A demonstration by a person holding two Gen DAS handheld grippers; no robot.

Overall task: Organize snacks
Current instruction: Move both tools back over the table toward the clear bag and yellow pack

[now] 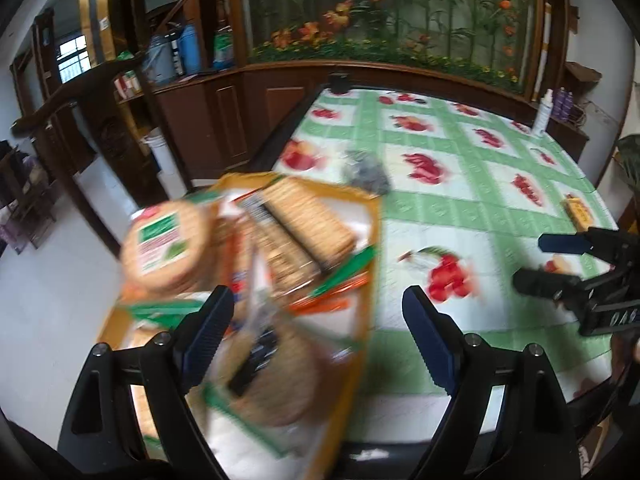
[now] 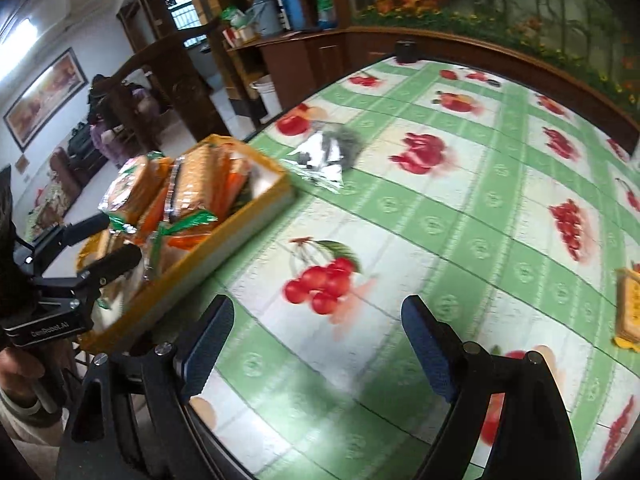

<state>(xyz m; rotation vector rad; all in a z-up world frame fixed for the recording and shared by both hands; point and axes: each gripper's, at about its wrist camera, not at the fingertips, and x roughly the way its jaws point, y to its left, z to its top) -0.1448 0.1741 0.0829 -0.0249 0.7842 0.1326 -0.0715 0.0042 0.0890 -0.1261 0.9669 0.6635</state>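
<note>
An orange-rimmed tray [image 1: 372, 232] full of cracker and biscuit packs sits at the table's left edge; it also shows in the right wrist view [image 2: 256, 208]. A round biscuit pack [image 1: 166, 246] and a long cracker pack [image 1: 308, 220] lie in it. My left gripper [image 1: 318, 344] is open and empty, just above the tray's near end. My right gripper [image 2: 318, 344] is open and empty over the tablecloth, apart from the tray. A small yellow snack pack [image 1: 578, 210] lies alone at the right of the table, also in the right wrist view [image 2: 630, 304].
The table wears a green checked cloth with fruit prints [image 2: 440, 208]. A crumpled clear and grey wrapper [image 2: 328, 152] lies beyond the tray. A white spray bottle [image 1: 544, 112] stands at the far right edge. A dark wooden chair [image 2: 168, 88] stands left of the table.
</note>
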